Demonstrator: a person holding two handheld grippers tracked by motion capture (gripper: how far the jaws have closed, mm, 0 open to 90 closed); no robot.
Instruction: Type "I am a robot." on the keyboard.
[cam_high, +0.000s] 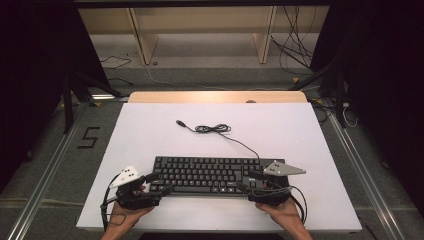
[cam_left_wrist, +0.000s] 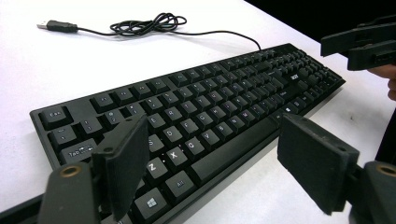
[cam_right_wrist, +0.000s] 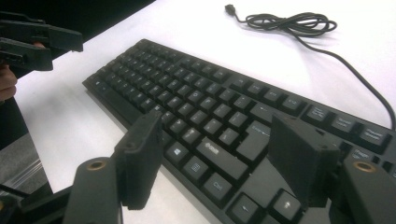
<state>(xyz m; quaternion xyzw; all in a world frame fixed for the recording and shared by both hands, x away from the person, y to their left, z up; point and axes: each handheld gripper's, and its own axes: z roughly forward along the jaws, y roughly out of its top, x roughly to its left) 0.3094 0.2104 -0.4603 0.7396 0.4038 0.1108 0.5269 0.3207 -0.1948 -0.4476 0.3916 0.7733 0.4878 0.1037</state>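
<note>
Keyboard (cam_high: 206, 175) is the thing both hands are going for. It is black and lies flat on the white tabletop (cam_high: 150, 130), close to the near edge, about in the middle from left to right. Its thin cable (cam_high: 220, 131) runs off from the far right corner and sits in a loose bundle on the far side, with the plug (cam_high: 181, 123) lying free and not stuck into anything.

It looks like the job is only starting. The keyboard is not lifted, not tipped and not held by anything. The grabbing and whatever comes after it are still left to do.

The left hand-held gripper (cam_high: 159, 186) sits at the near left corner of the keyboard. In the left gripper view its two black jaws are wide apart, with the near edge of the keyboard showing between them. One jaw is over the keys at that corner and the other hangs over the bare tabletop just in front.

The right hand-held gripper (cam_high: 250, 184) sits at the near right corner. Its jaws are wide apart too, over the keys at that end. I cannot tell if either hand-held gripper touches the keyboard yet.
</note>
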